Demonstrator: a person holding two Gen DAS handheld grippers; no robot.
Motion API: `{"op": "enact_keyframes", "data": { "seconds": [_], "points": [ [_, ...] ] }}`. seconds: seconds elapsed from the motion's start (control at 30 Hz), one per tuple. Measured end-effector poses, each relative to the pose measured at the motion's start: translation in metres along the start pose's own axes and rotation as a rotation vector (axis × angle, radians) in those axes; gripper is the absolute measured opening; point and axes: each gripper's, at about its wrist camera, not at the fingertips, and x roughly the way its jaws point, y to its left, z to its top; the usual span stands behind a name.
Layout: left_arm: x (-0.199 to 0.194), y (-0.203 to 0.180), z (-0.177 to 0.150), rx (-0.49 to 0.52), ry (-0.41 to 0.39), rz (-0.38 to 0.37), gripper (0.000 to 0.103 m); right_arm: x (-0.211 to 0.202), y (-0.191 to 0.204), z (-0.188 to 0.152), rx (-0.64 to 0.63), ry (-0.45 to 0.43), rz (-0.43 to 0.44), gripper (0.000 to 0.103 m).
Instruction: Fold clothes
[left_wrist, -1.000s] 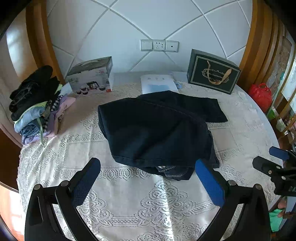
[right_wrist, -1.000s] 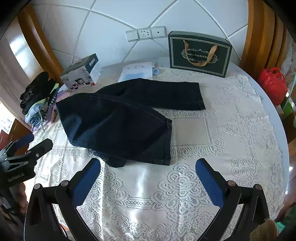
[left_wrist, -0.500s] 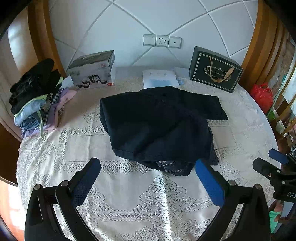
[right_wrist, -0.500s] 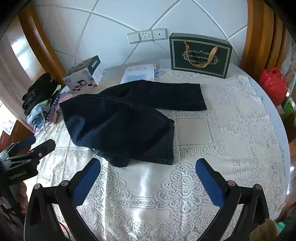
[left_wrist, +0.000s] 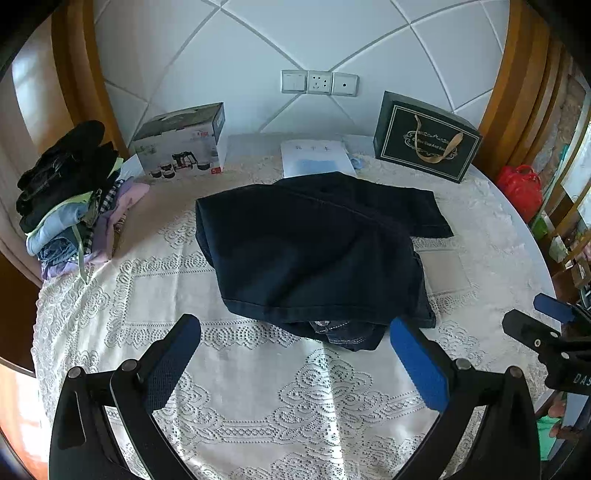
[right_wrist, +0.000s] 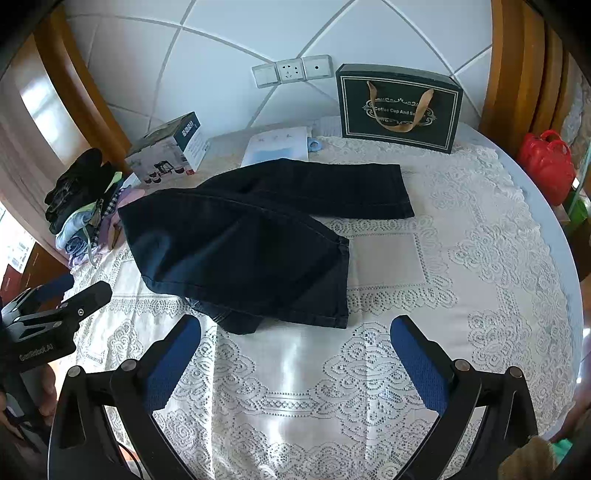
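- Both the left gripper (left_wrist: 295, 354) and the right gripper (right_wrist: 295, 354) hang with fingers spread wide, holding nothing.
- One pair of dark jeans (left_wrist: 314, 254) lies half folded just beyond the fingertips, one leg splayed toward the far right.
- Risk, I'd say: pinching only the top layer would drag the fold apart, or snag the one lace tablecloth (left_wrist: 258, 398).
- Farther left, one stack of folded clothes (left_wrist: 70, 206); at the back, one kettle box (left_wrist: 181, 142) and one gift bag (left_wrist: 424, 142).
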Motion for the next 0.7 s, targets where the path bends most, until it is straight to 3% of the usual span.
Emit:
{"op": "enact_keyframes", "data": {
  "seconds": [0.7],
  "points": [
    [0.0054,0.0000,-0.0014,0.007,0.014,0.002,0.103,0.0011,0.0051,0.0003,-0.013,0.000,-0.011,0.103]
  ]
}}
